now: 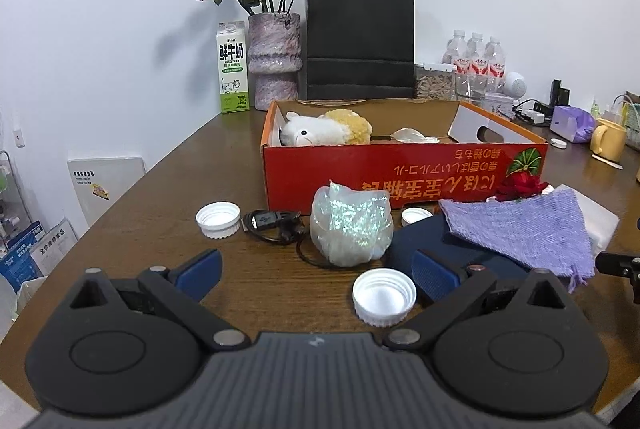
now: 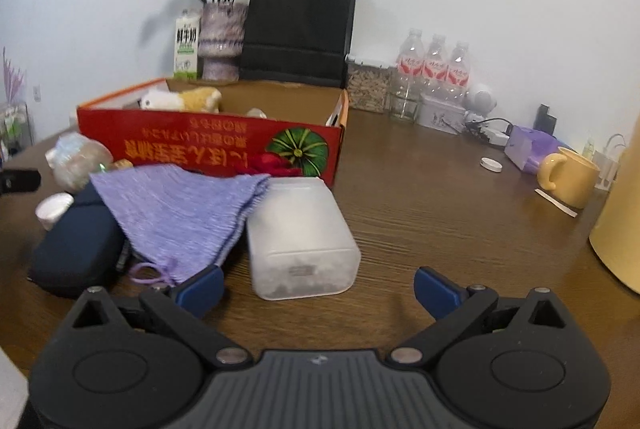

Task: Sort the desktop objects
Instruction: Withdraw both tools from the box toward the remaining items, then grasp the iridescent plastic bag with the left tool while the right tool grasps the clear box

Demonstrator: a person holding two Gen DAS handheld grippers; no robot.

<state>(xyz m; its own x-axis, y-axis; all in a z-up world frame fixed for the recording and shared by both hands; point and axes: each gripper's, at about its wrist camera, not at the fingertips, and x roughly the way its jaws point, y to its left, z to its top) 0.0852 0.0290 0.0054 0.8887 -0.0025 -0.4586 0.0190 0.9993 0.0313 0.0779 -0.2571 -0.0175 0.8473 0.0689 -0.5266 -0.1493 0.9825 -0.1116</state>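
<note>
Red open-top cardboard box (image 1: 404,165) at 12 o'clock on the brown wooden table (image 1: 256,285), print upside down. Inside: white-and-yellow plush toy (image 1: 324,128) at its 9 o'clock end, crumpled white tissue (image 1: 412,136) mid-box. In front of the box: iridescent crinkled plastic bag (image 1: 350,225), upright; black coiled cable (image 1: 276,225) touching its 9 o'clock side. Three white plastic bottle caps, open side up: (image 1: 218,219), (image 1: 384,296), (image 1: 416,216). Lilac knitted cloth (image 2: 180,213) draped over a navy zip case (image 2: 76,249) and against a frosted translucent plastic box (image 2: 300,233), lying flat. Red fabric flower (image 1: 520,186) touching the box front.
</note>
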